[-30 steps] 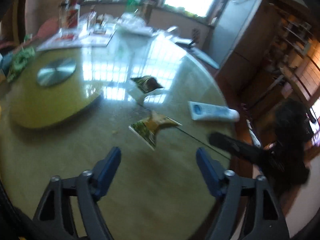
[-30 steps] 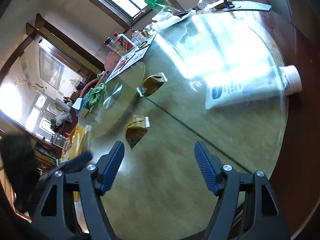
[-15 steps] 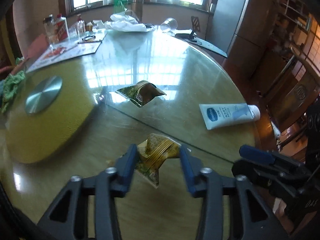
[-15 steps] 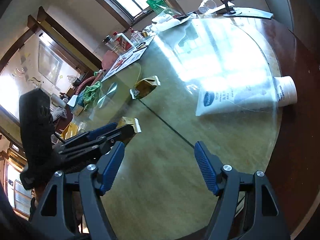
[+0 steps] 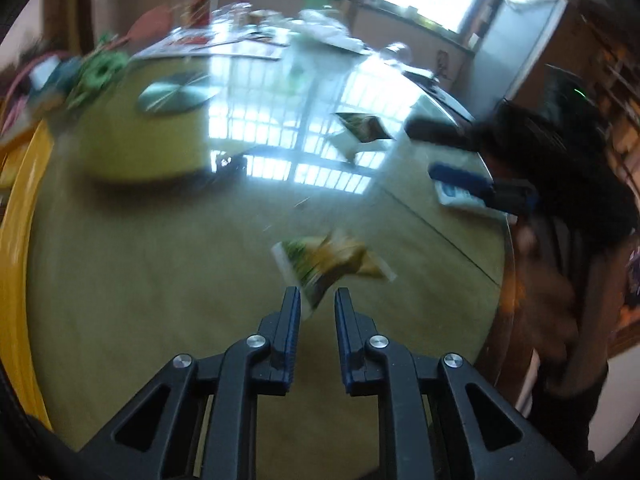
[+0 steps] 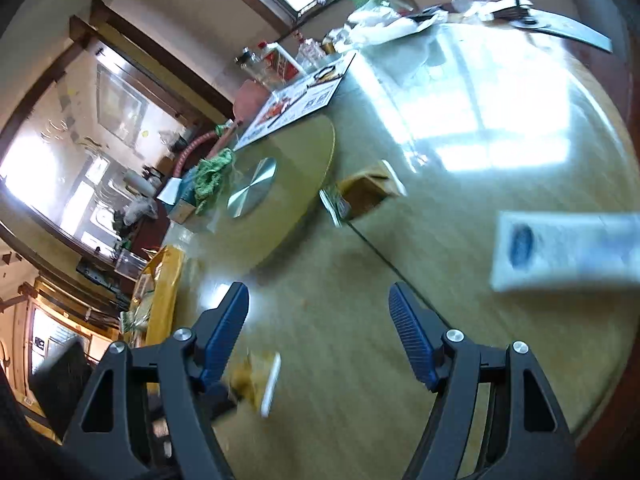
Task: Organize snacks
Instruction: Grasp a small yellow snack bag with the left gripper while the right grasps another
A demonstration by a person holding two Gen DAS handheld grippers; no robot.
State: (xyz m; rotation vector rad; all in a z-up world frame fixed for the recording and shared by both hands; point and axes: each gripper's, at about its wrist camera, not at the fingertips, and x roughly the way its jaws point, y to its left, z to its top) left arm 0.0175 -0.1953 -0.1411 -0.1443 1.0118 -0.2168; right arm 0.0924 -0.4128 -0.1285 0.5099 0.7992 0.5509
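Note:
My left gripper (image 5: 317, 300) is shut on the corner of a yellow-green snack packet (image 5: 332, 262) and holds it just above the glass table top (image 5: 160, 280); the view is blurred. The packet also shows in the right wrist view (image 6: 256, 380), low and behind the left finger. A second, brown-green snack packet (image 5: 362, 126) lies farther out on the table; it also shows in the right wrist view (image 6: 366, 192). My right gripper (image 6: 318, 300) is open and empty above the table. It shows in the left wrist view (image 5: 460, 152) at the right.
A white tube (image 6: 568, 250) lies on the table's right side. A yellow turntable (image 6: 280, 176) with a metal disc (image 6: 252, 188) sits at the middle. A yellow tray rim (image 5: 16, 260) is at the left. Bottles, papers and bags crowd the far edge (image 6: 304, 60).
My left gripper has closed tighter on the yellow-green packet and pulled it back and up from the table. The right gripper has moved forward, toward the white tube.

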